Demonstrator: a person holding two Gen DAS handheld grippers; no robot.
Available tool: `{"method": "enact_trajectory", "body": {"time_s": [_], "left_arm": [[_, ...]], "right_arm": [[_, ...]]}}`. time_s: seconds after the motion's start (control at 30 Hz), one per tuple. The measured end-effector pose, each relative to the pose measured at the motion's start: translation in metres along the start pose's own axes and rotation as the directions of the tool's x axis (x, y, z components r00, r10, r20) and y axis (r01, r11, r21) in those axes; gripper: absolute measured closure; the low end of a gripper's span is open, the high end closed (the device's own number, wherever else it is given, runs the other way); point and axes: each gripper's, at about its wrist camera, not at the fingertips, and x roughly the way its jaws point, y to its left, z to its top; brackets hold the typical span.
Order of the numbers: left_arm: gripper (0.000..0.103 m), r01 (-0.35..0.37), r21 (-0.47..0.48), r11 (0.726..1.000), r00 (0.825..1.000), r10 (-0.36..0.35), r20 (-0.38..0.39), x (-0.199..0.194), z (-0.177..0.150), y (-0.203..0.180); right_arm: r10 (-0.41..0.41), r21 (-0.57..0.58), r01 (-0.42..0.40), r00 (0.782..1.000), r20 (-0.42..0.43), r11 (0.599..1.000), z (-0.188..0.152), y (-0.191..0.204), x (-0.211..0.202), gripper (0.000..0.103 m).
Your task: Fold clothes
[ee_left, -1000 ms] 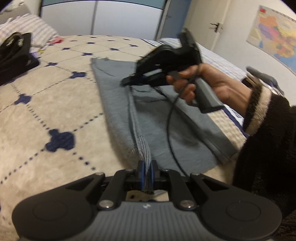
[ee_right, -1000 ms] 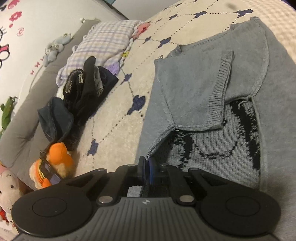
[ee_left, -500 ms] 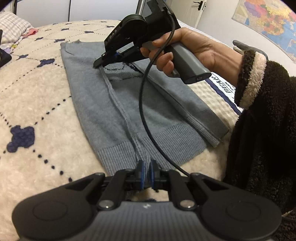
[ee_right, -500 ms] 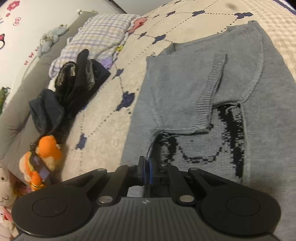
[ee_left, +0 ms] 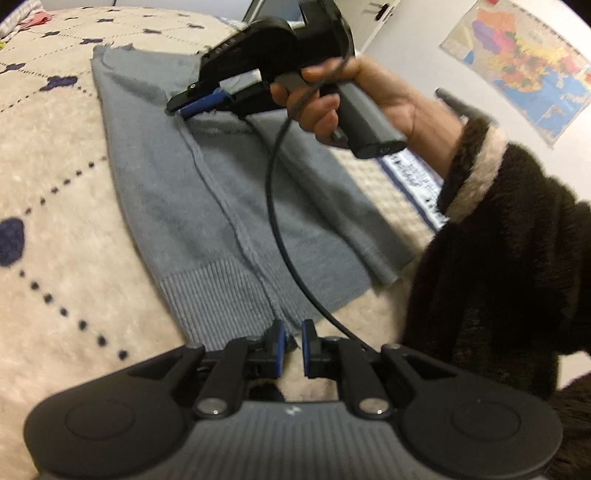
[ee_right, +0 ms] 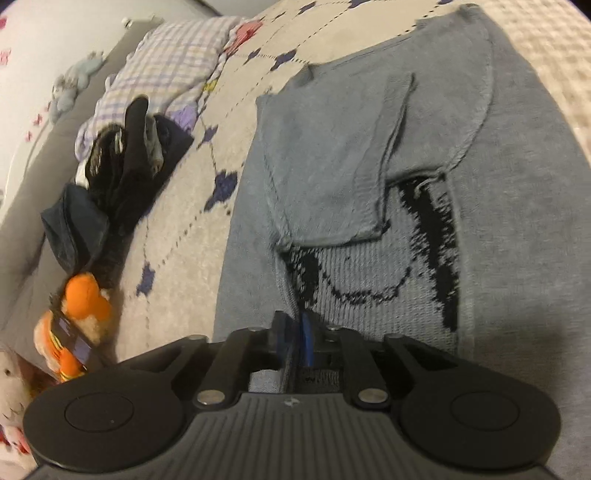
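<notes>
Bed [ee_left: 55,155] under a cream plush blanket [ee_right: 184,236] with dotted navy lines and navy clover shapes; a cream waffle-weave cover [ee_left: 384,177] toward the bed's right edge. Grey knit sweater [ee_left: 207,206] spread flat across the middle of the bed, ribbed hem at the near edge, one side folded inward along a lengthwise seam, short sleeve [ee_right: 343,158] laid back over the chest above a black knitted pattern [ee_right: 424,236].

Left gripper [ee_left: 293,341] low at the ribbed hem, jaws opening, blue pads parted with only a wisp of hem edge in the gap, not pinched. Right gripper [ee_left: 195,105] up at the fold near the sleeve, gripped by a hand [ee_left: 354,99] in a dark fleece sleeve [ee_left: 509,258] with a cream cuff; jaws opening there too, the folded edge of the sweater running between the pads, pressure on it hard to judge through the blur. Black cable [ee_left: 273,206] trailing over the sweater.

Along the bed's far left edge: a checked pillow [ee_right: 173,62], a heap of dark clothes [ee_right: 122,155], an orange plush toy [ee_right: 81,306], a grey upholstered headboard [ee_right: 26,206]. Behind, pale walls, a colourful map [ee_left: 524,62] pinned up, a door with a handle [ee_left: 380,7].
</notes>
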Motion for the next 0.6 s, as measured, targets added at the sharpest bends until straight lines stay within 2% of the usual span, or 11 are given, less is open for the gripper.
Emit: {"method": "enact_trajectory", "body": {"time_s": [0.1,0.17,0.27,0.4,0.53,0.6], "left_arm": [[0.09,0.011,-0.019,1.0,0.999,-0.01,0.032,-0.015,0.011,0.012],[0.09,-0.028,-0.042,0.999,0.999,0.03,0.045,-0.019,0.023,0.022],[0.09,-0.095,-0.033,0.995,0.994,0.097,0.053,-0.016,0.043,0.03],[0.089,-0.13,0.018,0.991,0.988,0.128,0.081,0.0,0.079,0.036],[0.083,-0.22,0.107,0.97,0.962,0.197,0.19,0.022,0.113,0.044],[0.082,-0.239,0.098,0.966,0.95,0.212,0.229,0.033,0.129,0.057]], "right_arm": [[-0.009,0.04,0.007,0.999,0.045,0.999,0.008,-0.009,-0.011,0.073],[-0.004,0.081,-0.002,0.997,0.074,0.997,0.014,-0.017,-0.017,0.073],[0.04,0.167,-0.058,0.993,0.109,0.984,0.021,-0.033,-0.023,0.073],[0.039,0.212,-0.068,0.99,0.139,0.975,0.025,-0.043,-0.025,0.073],[0.021,0.222,-0.056,0.988,0.156,0.973,0.025,-0.046,-0.021,0.073],[0.007,0.209,-0.04,0.988,0.156,0.977,0.023,-0.046,-0.018,0.073]]}}
